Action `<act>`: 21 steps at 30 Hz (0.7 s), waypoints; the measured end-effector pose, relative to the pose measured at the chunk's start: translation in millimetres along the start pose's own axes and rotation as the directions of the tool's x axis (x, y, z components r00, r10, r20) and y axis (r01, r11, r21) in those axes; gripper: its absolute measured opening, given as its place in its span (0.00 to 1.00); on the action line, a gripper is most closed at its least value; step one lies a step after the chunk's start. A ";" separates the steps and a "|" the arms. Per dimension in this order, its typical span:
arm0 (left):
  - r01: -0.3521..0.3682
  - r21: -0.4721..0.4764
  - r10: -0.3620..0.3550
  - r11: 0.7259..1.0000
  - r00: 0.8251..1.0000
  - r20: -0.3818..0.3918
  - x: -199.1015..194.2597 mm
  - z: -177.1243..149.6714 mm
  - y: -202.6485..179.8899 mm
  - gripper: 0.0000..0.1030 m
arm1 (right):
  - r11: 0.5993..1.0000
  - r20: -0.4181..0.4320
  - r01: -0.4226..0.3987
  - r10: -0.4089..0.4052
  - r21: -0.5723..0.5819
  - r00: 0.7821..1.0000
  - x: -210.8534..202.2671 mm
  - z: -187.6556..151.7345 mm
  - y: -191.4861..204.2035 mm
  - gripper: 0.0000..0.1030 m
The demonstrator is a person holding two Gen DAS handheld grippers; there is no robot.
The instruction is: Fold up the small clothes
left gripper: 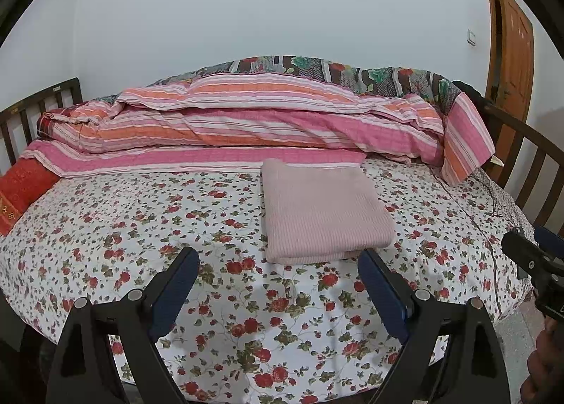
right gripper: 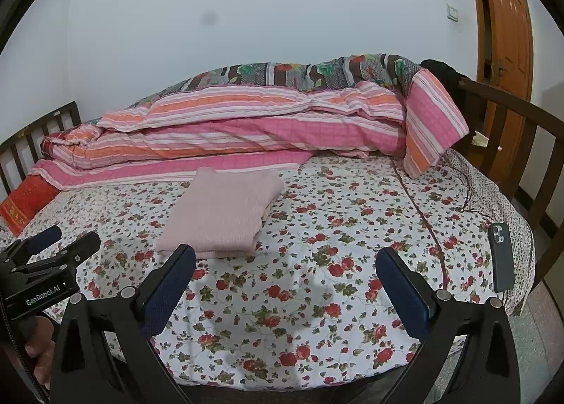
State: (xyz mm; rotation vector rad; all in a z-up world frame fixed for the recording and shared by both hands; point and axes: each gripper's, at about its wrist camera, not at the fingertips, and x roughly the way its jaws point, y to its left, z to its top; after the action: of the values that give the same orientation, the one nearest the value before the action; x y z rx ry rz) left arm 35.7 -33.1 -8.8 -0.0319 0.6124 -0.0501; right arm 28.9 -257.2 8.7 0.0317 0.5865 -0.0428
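1. Pink knit garment point(left gripper: 324, 210) lies on the bed point(left gripper: 141, 228), on the flowered sheet, just in front of the rolled striped quilt point(left gripper: 246, 125). It is a compact rectangle, several layers visible at the near edge, edges roughly squared.
2. Left gripper point(left gripper: 278, 273): jaws wide apart, nothing between them. It sits short of the garment's near edge, not touching it.
3. Right gripper point(right gripper: 285, 275): jaws likewise wide apart and empty, over bare sheet to the right of the garment.
4. Judgement: the fold looks complete or nearly so; both grippers are clear of the cloth. Step in hand appears to be the pause after the last fold.
5. Next move, if any: either tidy the near edge with a light pinch, or fetch another garment. None is in view, so I cannot tell which applies.
6. Phone point(right gripper: 502, 256) rests near the bed's right edge, well apart from the work.
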 end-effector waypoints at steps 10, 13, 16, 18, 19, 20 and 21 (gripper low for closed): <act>-0.003 -0.001 0.003 1.000 1.000 0.000 -0.5 -0.6 -1.0 0.89 | 1.000 0.002 -0.001 0.001 0.000 1.000 -1.1 0.6 2.0 0.98; -0.002 -0.002 0.002 1.000 1.000 0.001 -1.3 0.2 -0.6 0.89 | 1.000 0.002 0.000 0.000 0.000 1.000 -1.8 1.5 3.9 0.98; -0.003 -0.002 0.003 1.000 1.000 0.002 -1.4 0.0 -0.5 0.89 | 1.000 0.002 0.001 -0.001 0.000 1.000 -1.7 0.9 3.8 0.98; -0.002 -0.003 0.002 1.000 1.000 0.003 -1.3 0.3 0.4 0.89 | 1.000 0.002 0.000 0.000 0.000 1.000 -1.9 0.9 4.1 0.97; -0.003 -0.002 0.003 1.000 1.000 0.002 -1.0 -0.1 0.2 0.89 | 1.000 0.002 0.001 -0.001 0.000 1.000 -1.8 0.5 3.9 0.98; -0.003 -0.003 0.003 1.000 1.000 0.002 -1.5 0.4 0.3 0.89 | 1.000 0.001 0.001 -0.001 -0.001 1.000 -1.8 0.7 4.2 0.98; -0.002 -0.004 0.002 1.000 1.000 0.002 -1.8 0.9 0.4 0.89 | 1.000 0.001 0.001 -0.001 -0.001 1.000 -2.1 0.8 4.6 0.98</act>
State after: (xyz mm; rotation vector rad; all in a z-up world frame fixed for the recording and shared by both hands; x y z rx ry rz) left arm 34.7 -32.5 -7.0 -0.0348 0.6105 -0.0465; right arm 27.8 -252.5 10.6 0.0301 0.5857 -0.0437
